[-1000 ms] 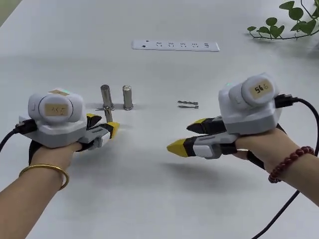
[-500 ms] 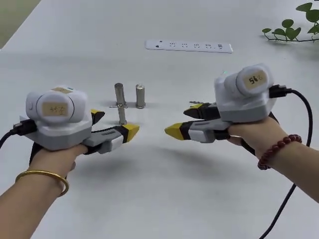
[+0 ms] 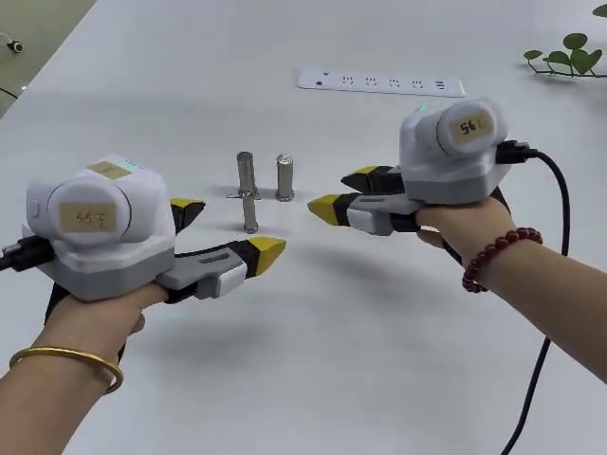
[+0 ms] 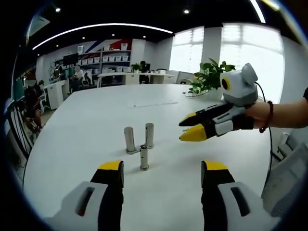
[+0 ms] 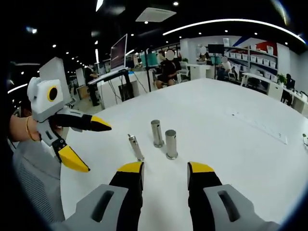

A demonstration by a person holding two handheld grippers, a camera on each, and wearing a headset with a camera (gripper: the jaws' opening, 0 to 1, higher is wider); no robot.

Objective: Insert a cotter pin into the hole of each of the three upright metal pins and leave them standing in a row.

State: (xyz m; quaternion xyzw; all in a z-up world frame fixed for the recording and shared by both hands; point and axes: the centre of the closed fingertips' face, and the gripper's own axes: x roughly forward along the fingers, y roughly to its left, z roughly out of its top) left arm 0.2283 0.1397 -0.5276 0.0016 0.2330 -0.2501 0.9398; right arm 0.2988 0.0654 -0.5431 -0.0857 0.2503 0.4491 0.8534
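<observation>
Our left gripper [image 4: 162, 166] and right gripper [image 3: 343, 191] both gape empty, poised, we reckon, for a grab; between them rear left pin [image 3: 246, 173] and rear right pin [image 3: 285, 177] stand paired, front pin [image 3: 250, 212] just nearer us, out of row

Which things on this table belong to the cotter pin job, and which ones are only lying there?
Belong to the job:
- back left pin
- back right pin
- front pin
- left gripper, open
- right gripper, open

Only lying about:
- power strip, at the far side
- plant, at the far right corner
</observation>
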